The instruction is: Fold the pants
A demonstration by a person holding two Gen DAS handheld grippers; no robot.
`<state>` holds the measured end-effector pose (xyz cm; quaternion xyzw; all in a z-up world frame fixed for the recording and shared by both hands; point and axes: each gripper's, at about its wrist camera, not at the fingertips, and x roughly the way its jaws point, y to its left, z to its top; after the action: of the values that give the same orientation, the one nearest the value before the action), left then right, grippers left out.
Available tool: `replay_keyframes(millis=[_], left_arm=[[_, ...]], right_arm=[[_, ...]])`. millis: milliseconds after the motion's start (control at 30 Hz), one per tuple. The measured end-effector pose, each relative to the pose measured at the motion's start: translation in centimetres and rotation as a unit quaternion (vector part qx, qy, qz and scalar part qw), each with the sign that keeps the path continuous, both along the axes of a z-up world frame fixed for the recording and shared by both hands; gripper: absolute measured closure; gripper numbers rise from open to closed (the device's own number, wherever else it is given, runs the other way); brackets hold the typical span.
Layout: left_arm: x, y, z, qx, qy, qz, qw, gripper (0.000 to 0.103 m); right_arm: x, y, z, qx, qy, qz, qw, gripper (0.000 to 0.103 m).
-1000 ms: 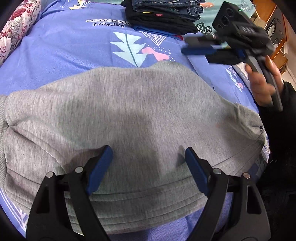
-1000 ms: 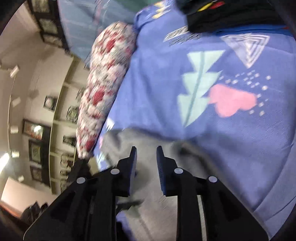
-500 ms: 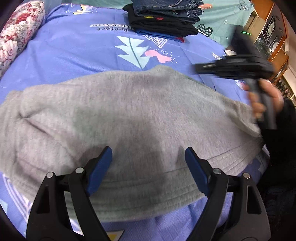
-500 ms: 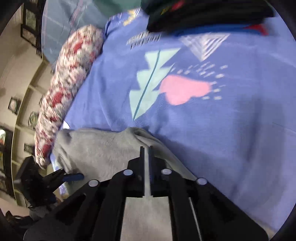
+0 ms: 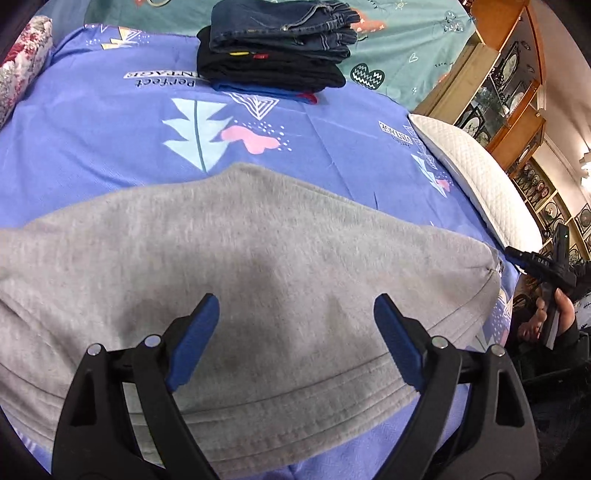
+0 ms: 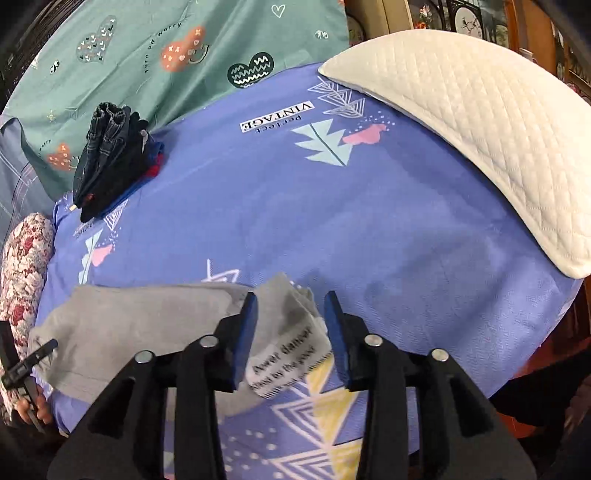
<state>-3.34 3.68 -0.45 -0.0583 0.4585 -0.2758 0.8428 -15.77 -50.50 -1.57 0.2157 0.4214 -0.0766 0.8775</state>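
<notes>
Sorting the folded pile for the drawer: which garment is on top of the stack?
The dark blue jeans top the stack, above the black garment, with a blue piece at the bottom.

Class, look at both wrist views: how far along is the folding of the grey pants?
Done: a stack of folded clothes sits at the far side of the bed, and the grey pants lie flat, seemingly folded lengthwise. In hand: the right gripper, jaws just opened, straddles their end; the left gripper is open above the waistband. Left: the crosswise folds and stacking.
</notes>
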Motion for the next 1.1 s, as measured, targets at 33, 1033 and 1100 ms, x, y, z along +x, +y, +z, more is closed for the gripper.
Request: replay_keyframes(millis=[33,1033,1100], left_arm=[[-0.1,-0.2,-0.2,-0.001,0.004,0.001,1.0,0.016],[-0.6,1.2,-1.5,0.006,0.004,0.043,0.999,0.013],[-0.7,1.2,-1.4,0.005,0.002,0.04,0.9992,0.013]], right_arm=[[0.5,0.1,-0.7,0.005,0.007,0.009,1.0,0.037],[-2.4,0.8,-3.7,0.164,0.047,-0.002,0.985,0.053],[-2.1,0.6,-3.9,0.169,0.044,-0.014,0.984,0.051]])
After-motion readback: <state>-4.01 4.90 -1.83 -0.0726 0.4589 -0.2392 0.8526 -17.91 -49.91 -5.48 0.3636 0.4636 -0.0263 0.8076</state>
